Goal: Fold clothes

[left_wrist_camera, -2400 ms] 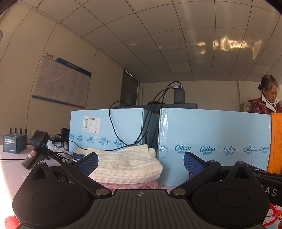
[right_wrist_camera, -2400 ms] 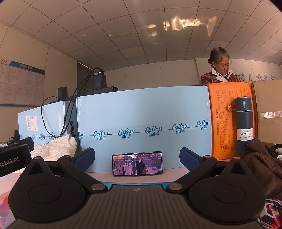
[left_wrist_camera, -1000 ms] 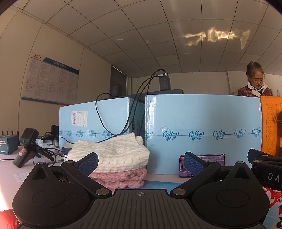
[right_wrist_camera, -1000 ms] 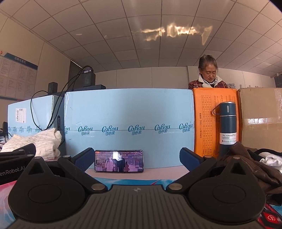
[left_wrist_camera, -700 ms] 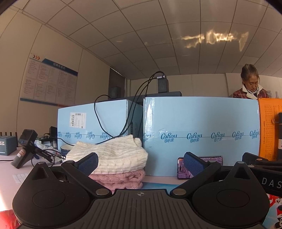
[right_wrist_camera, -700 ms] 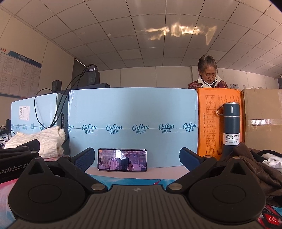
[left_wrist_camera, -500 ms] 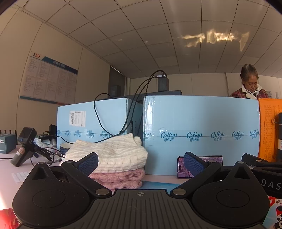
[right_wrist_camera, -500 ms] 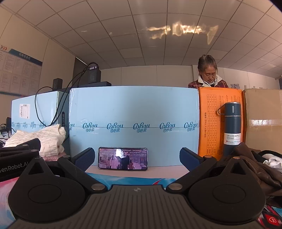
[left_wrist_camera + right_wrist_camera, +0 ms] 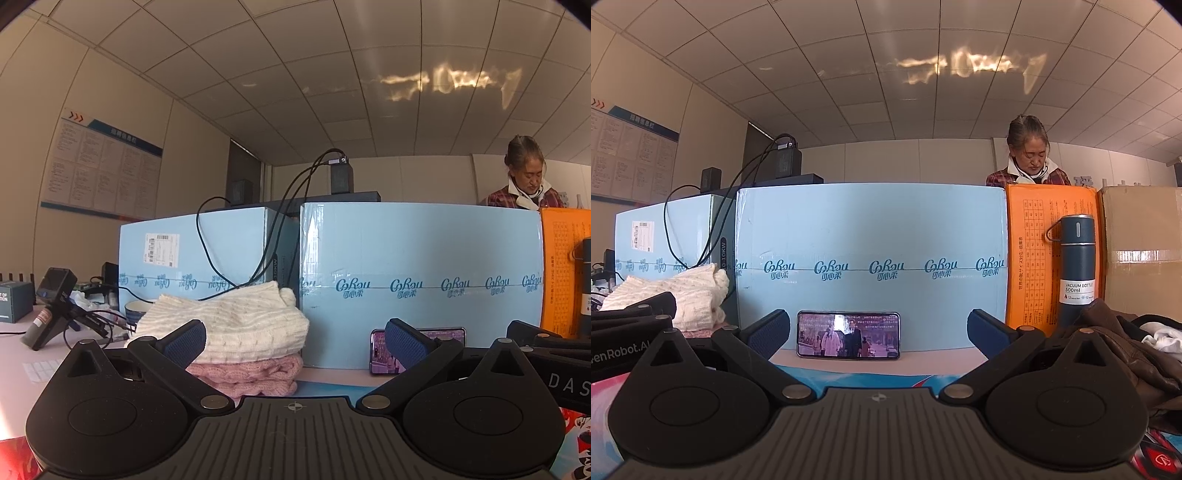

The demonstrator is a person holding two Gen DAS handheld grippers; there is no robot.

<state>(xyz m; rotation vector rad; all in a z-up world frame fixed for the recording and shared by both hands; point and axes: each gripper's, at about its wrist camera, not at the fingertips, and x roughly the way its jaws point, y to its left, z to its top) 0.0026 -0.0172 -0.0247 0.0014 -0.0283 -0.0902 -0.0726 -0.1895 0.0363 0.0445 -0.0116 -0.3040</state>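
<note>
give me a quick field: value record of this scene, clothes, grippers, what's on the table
folded stack: cream knit sweater lying on pink knit sweater, in front of the left blue box
unfolded clothes: brown jacket heaped at right, white garment behind it
left gripper: open, empty
right gripper: open, empty
phone: screen on, propped against wide blue box
bottle: upright, before orange box
bystander: person behind boxes
</note>
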